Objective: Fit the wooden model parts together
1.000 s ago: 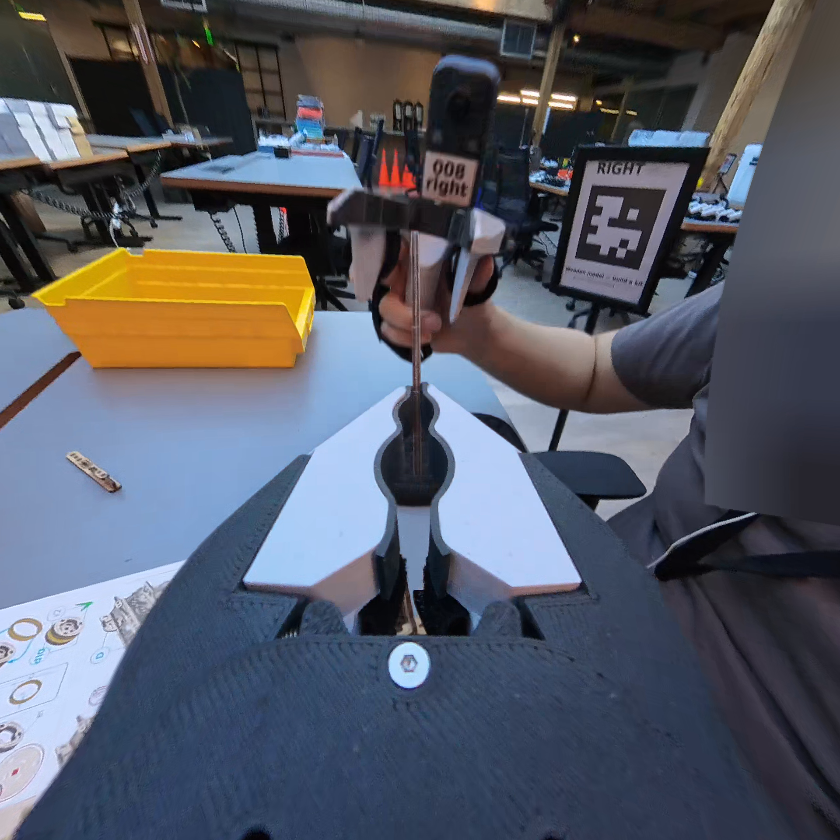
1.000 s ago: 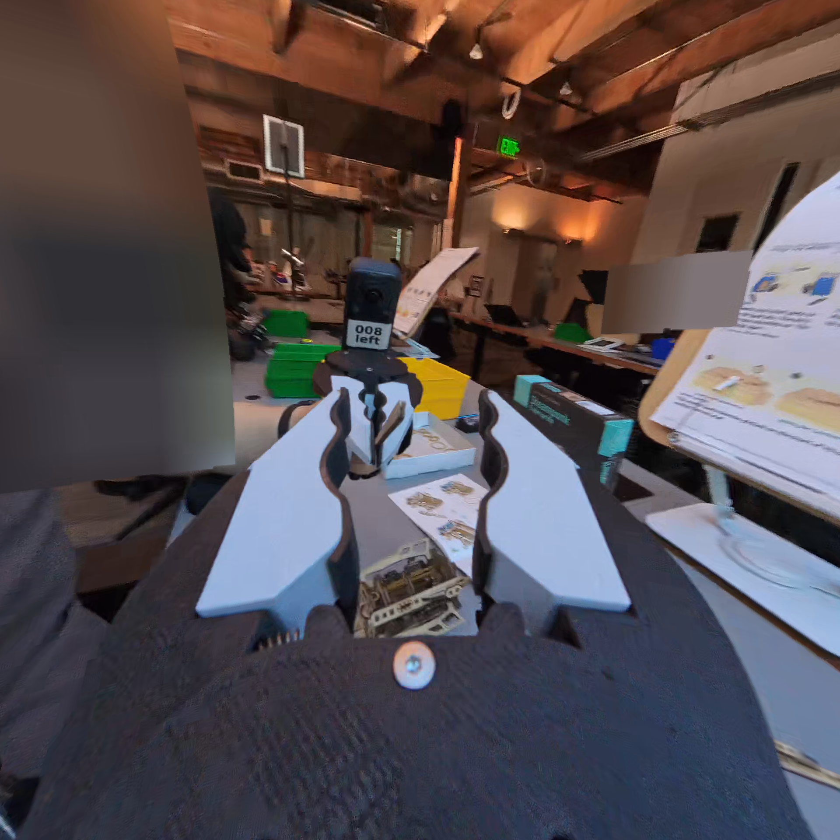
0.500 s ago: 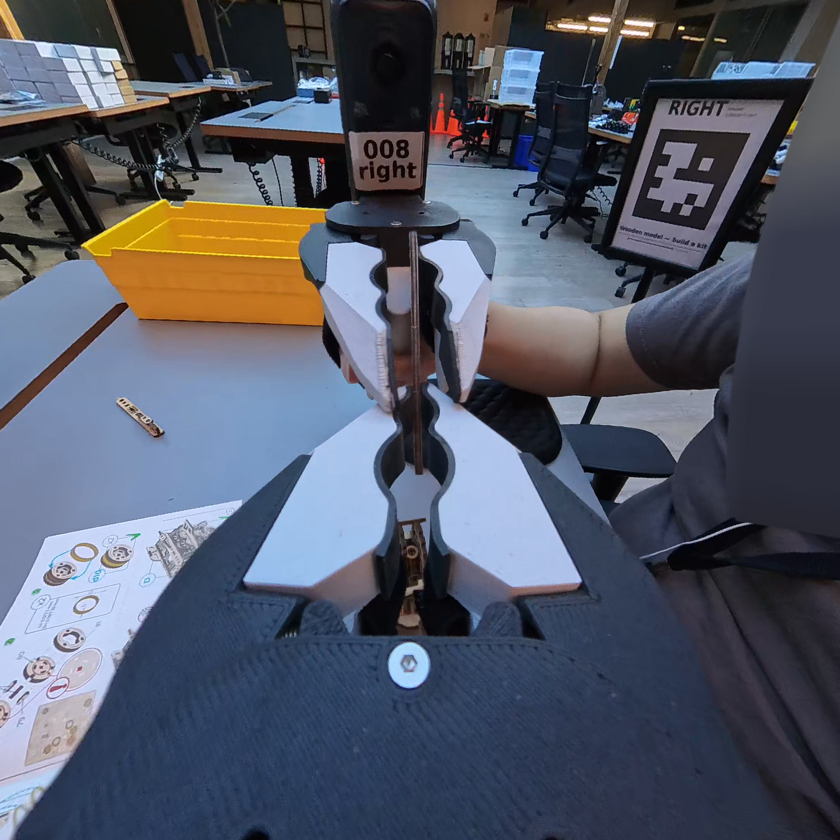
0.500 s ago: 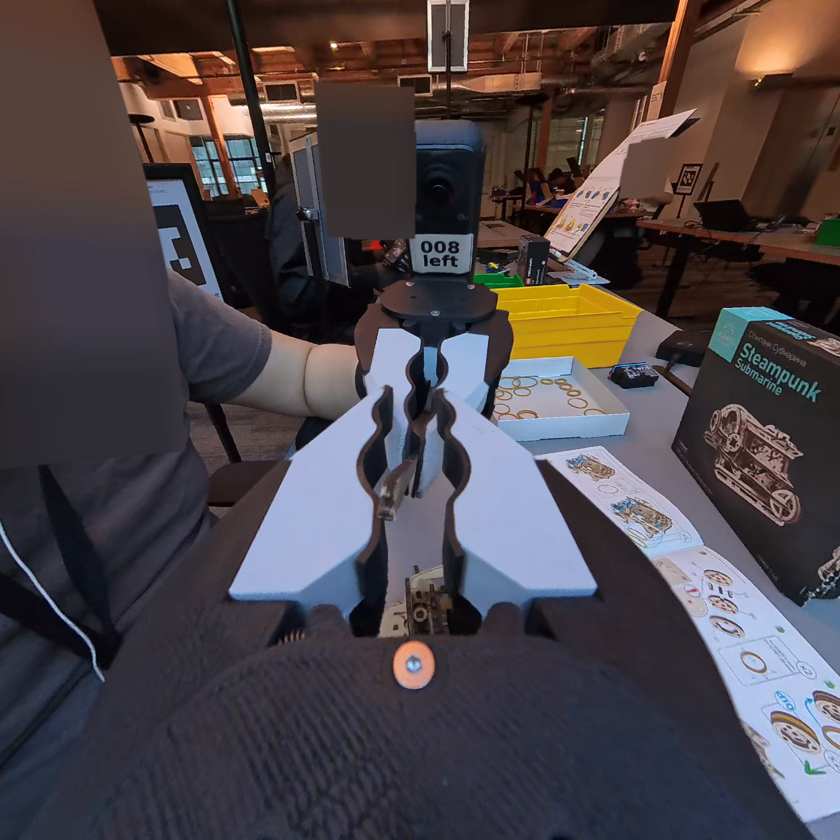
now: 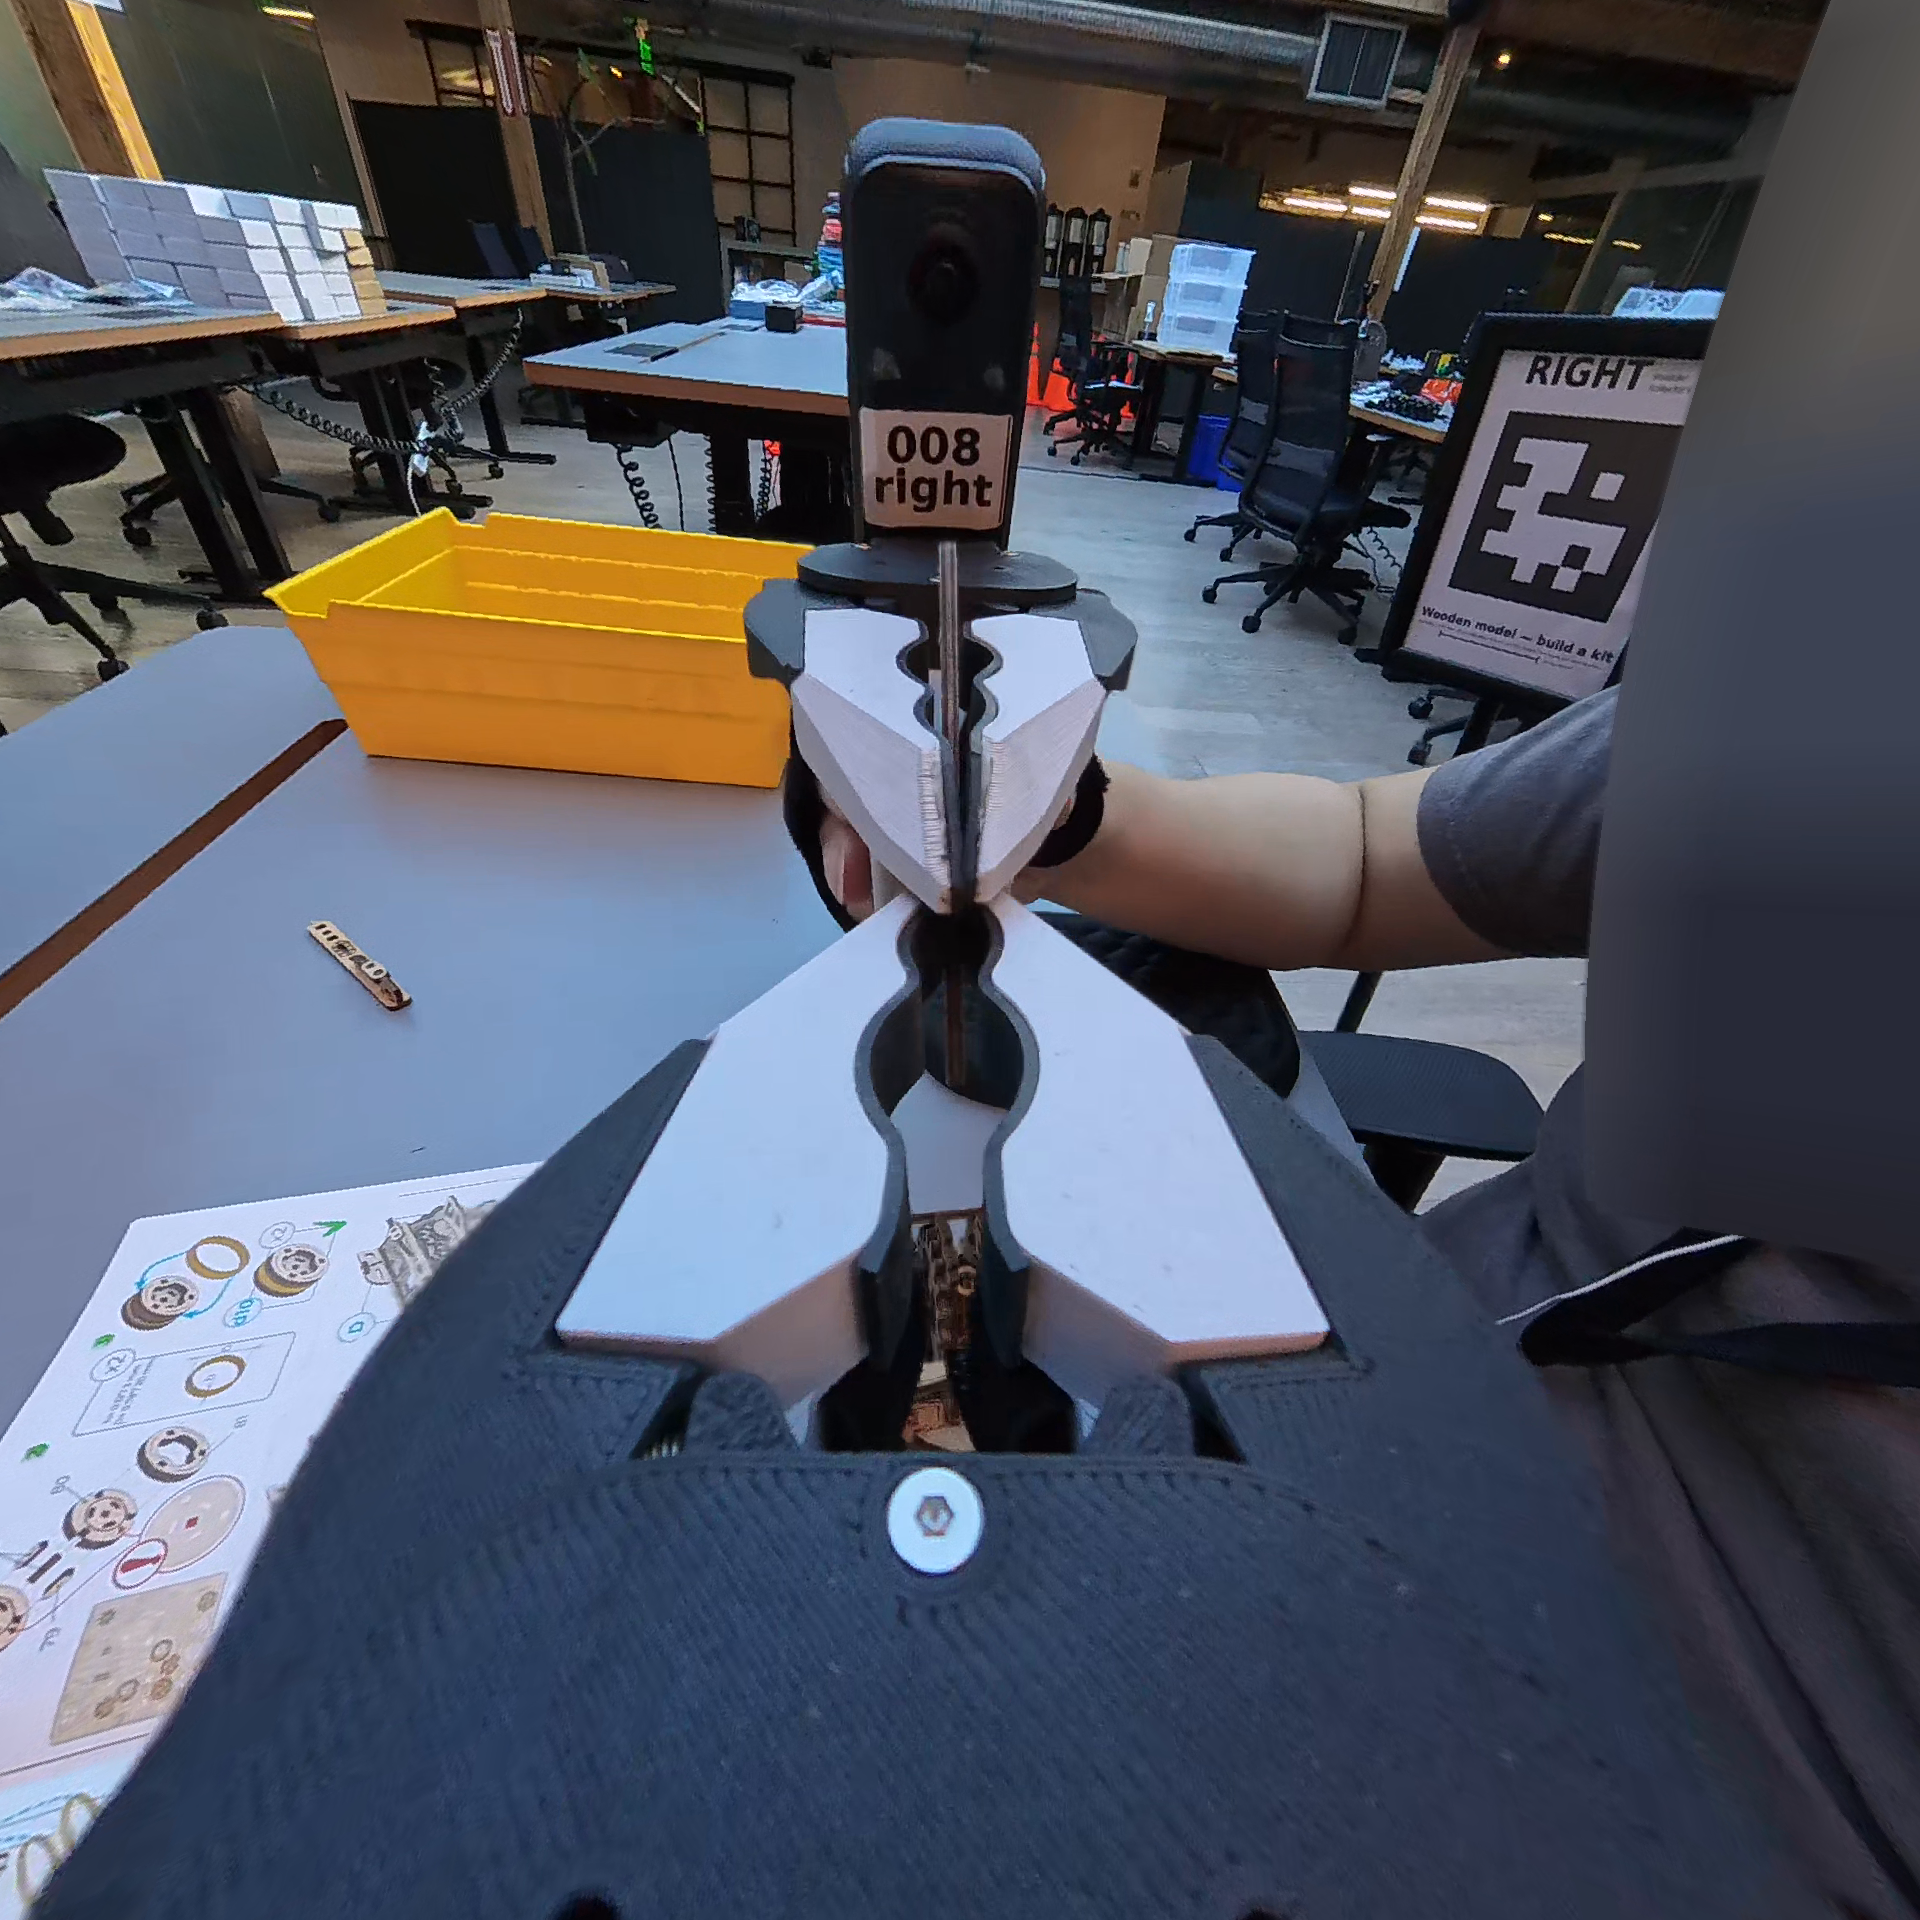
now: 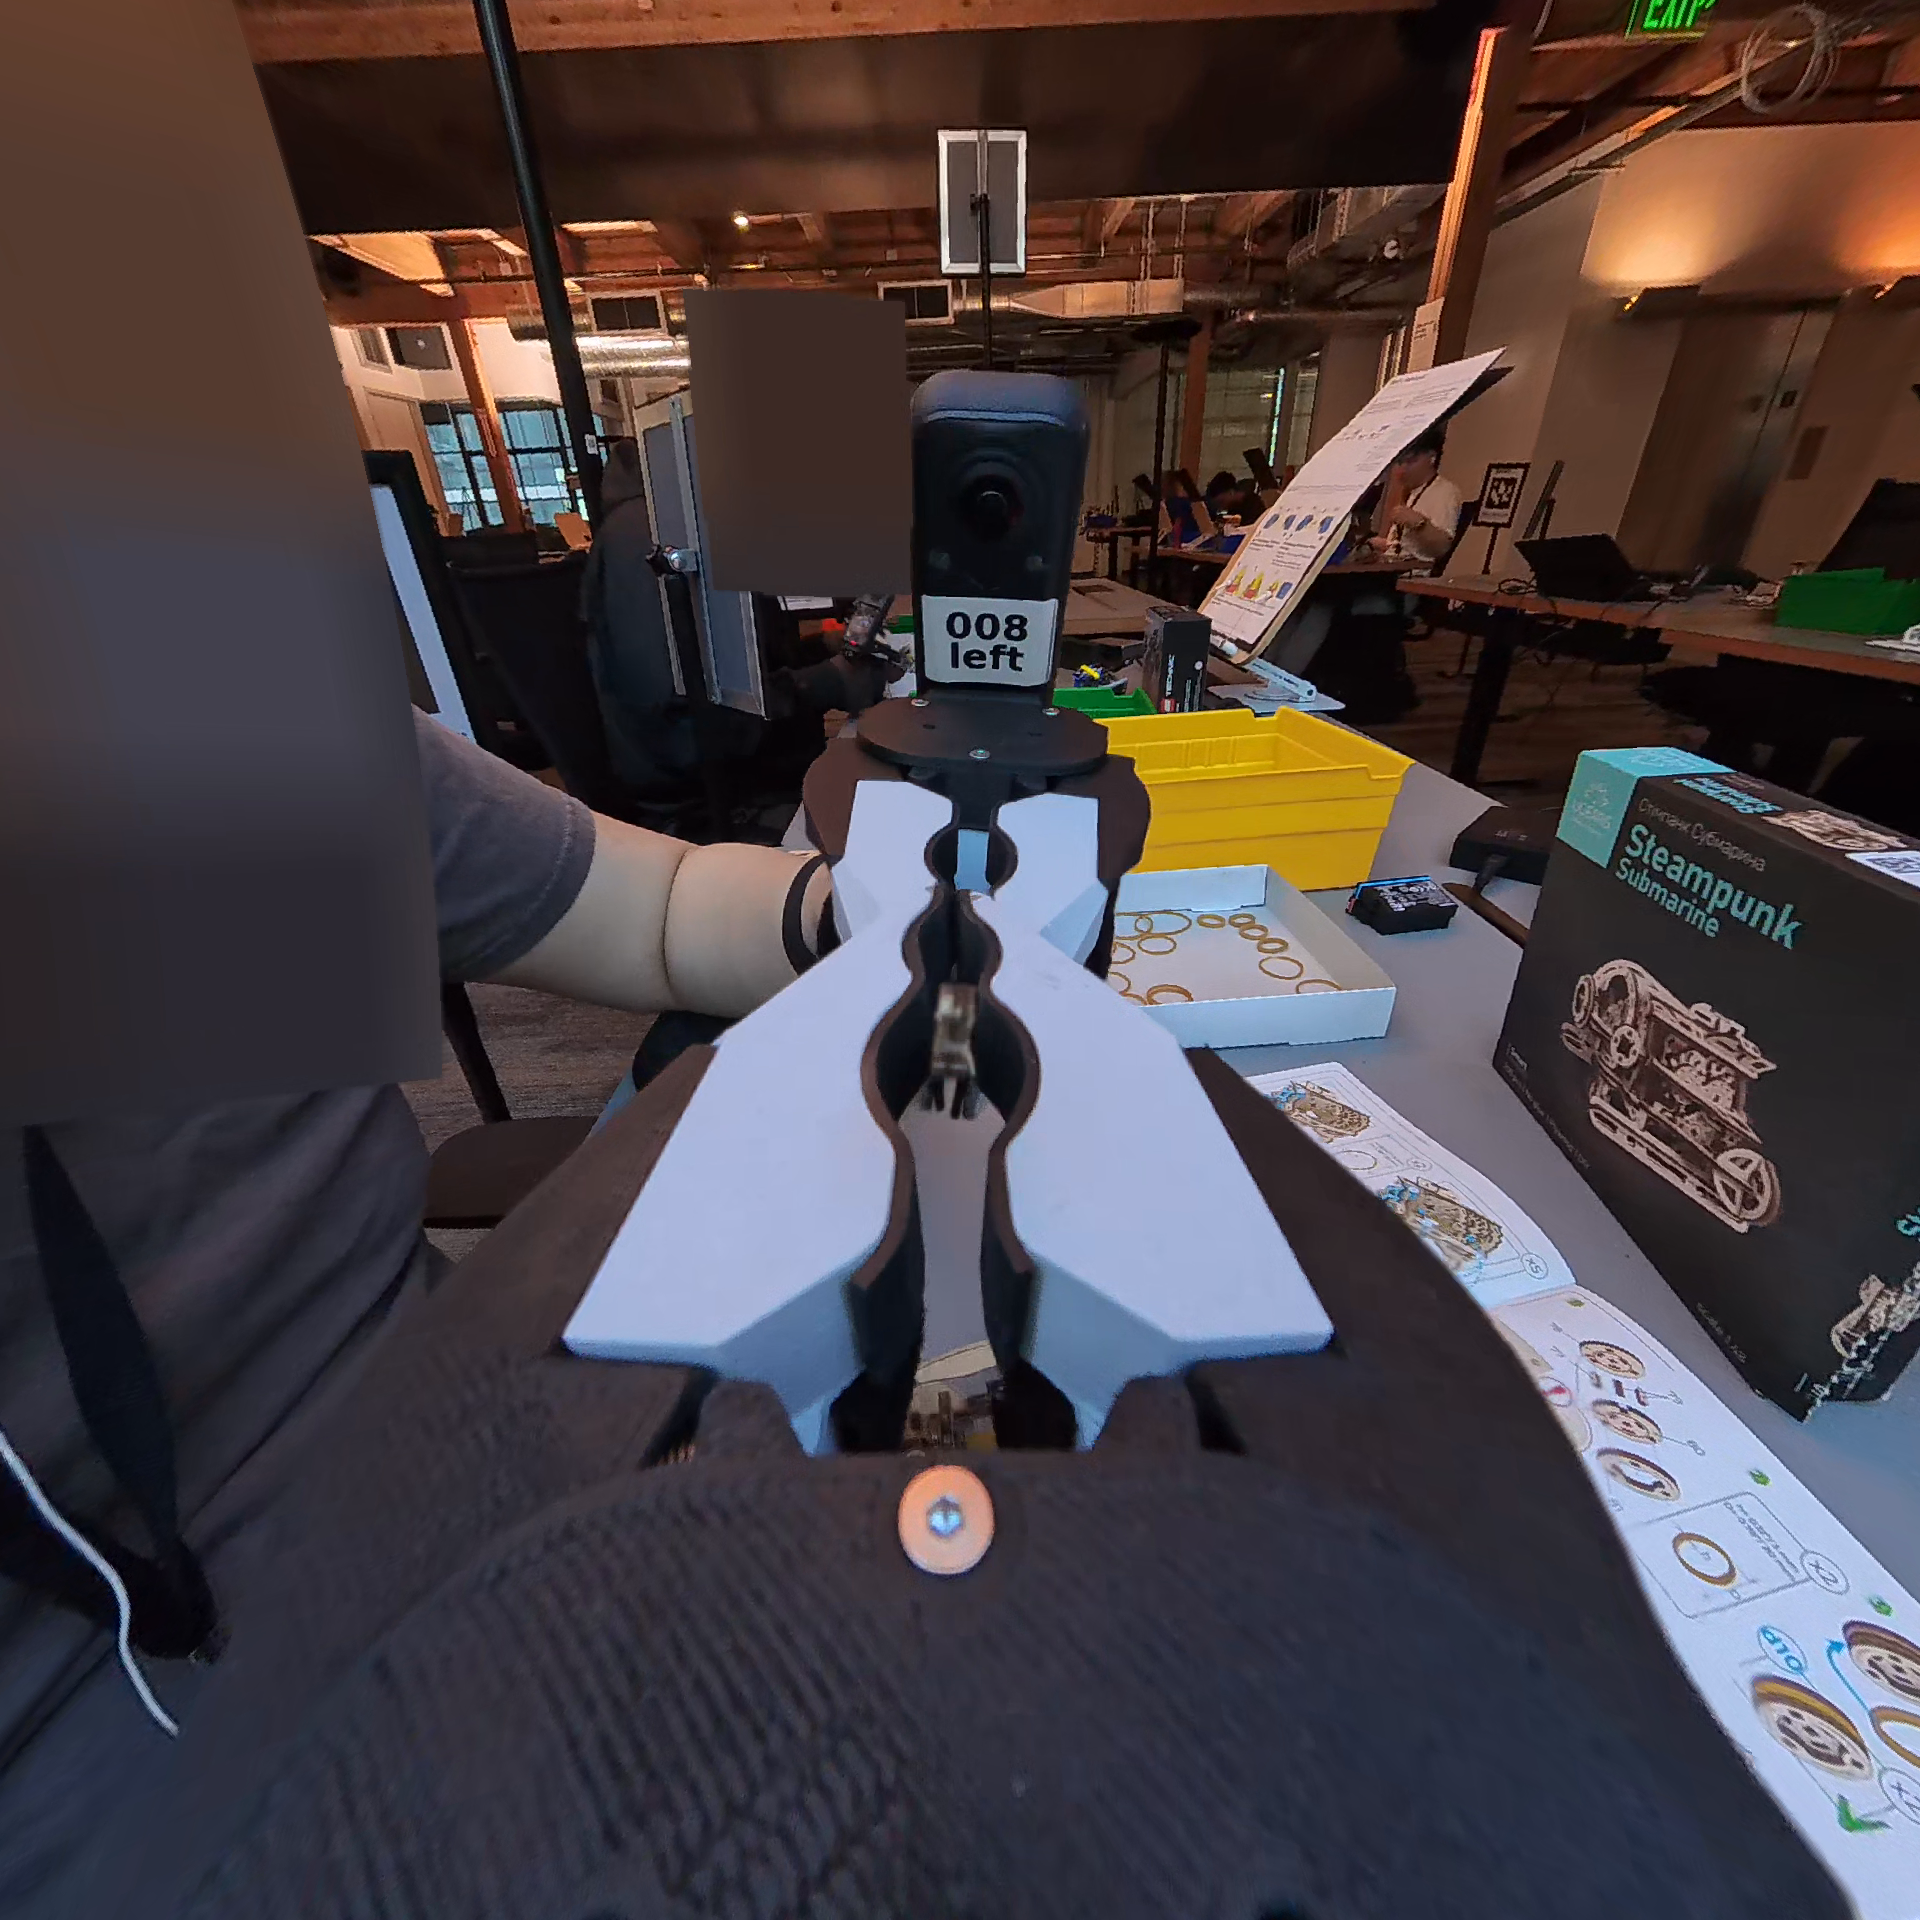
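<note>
Wide picture first: a grey table (image 5: 499, 935) with a yellow bin (image 5: 540, 644) at the back, an instruction sheet (image 5: 156, 1382) near the front edge, and on the other side the kit box (image 6: 1714, 1018) beside a white tray (image 6: 1247, 966) of wooden rings. One loose wooden strip (image 5: 358, 964) lies alone on the tabletop, well apart from the action.

Above all that, the two tools meet nose to nose. The left gripper (image 5: 951, 920) has its jaws pressed together on a thin wooden part (image 5: 951, 1023), seen edge-on as a dark slat running forward. The right gripper (image 5: 951, 883) faces it, jaws likewise closed onto the far stretch of the same slat (from the right wrist view, a small pale piece (image 6: 954, 1023) shows in the hollow between its fingers).

The step looks like a handover or a regrip. To do it well: keep both tools in line so the slat isn't bent, and don't ease one clamp until the other plainly carries the piece.
</note>
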Available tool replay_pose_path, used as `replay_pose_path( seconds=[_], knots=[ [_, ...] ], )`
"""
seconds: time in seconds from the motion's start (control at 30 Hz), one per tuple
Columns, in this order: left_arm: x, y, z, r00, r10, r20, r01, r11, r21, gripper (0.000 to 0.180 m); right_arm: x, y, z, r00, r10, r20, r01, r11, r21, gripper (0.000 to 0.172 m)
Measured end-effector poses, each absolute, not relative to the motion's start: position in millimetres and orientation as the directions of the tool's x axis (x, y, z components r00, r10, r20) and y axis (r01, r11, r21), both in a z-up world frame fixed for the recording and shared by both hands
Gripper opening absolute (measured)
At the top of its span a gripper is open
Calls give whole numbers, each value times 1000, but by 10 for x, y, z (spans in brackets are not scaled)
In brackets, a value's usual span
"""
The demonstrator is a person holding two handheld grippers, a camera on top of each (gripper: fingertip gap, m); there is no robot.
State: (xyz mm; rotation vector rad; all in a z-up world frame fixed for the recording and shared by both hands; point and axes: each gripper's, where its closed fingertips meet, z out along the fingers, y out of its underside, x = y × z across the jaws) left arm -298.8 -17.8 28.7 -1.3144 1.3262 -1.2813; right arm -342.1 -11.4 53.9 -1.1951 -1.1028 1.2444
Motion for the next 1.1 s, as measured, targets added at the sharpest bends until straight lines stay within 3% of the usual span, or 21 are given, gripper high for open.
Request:
replay_pose_path(
  seconds=[0.1,0.17,0.23,0.43,0.63,0.7,0.97,1.1],
  knots=[
    [-3009,-166,304,-79,-993,89,-111,-80,-991,0,-3349,-95,562,46,998,-32,-88,-28,-996,0],
    [-3019,-170,310,-81,-992,93,-104,-85,-991,0,-3295,-49,556,66,997,-42,-79,-36,-996,14],
    [-3020,-169,306,-78,-993,92,-103,-84,-991,0,-3267,-79,498,43,998,-36,-40,-34,-999,6],
    [-3036,-141,233,-56,-996,66,-154,-57,-986,0,-3207,-75,459,51,998,-32,-34,-30,-999,0],
    [-3036,-144,232,-52,-997,61,-155,-52,-986,0,-3178,-52,449,60,998,-30,-28,-28,-999,8],
    [-3039,-133,245,-53,-996,75,-142,-67,-988,0,-3168,-72,466,45,998,-31,-38,-29,-999,0],
    [-3019,-100,266,-53,-990,130,-93,-125,-988,0,-3143,-34,479,56,996,-72,-62,-68,-996,0],
    [-3075,-46,248,-21,-995,93,-126,-90,-988,16,-3035,20,530,75,991,-107,-93,-100,-991,0]
  ],
)
